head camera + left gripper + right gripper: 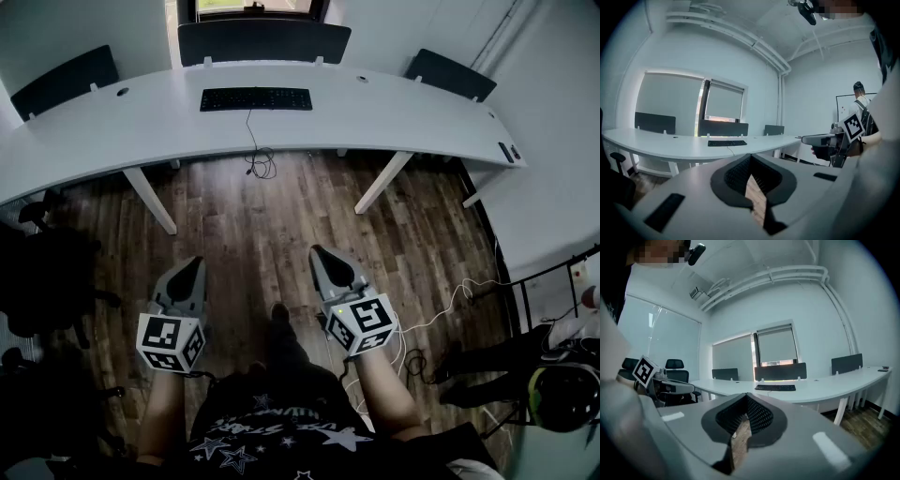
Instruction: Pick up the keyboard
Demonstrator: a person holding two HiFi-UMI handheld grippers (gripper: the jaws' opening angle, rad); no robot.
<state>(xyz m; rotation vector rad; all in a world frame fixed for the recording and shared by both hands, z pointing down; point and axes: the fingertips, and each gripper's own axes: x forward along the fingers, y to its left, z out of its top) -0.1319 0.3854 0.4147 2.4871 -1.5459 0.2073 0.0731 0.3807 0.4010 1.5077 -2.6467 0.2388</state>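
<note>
A black keyboard [256,98] lies flat near the far middle of a long curved white desk [394,112]; its cable [255,150] hangs over the front edge. The left gripper view shows the keyboard [727,143] small and far off, and so does the right gripper view [776,387]. My left gripper [194,267] and right gripper [322,255] are held side by side over the wooden floor, well short of the desk. Both point at the desk, shut, with nothing between the jaws. The shut jaws fill the lower part of the left gripper view [751,161] and of the right gripper view [746,401].
Dark divider panels [263,41] stand along the desk's far edge. White desk legs [150,199] slant down to the floor. Black office chairs [47,272] stand at the left. Loose cables [450,305] and dark gear lie at the right. A person [859,101] stands by a whiteboard.
</note>
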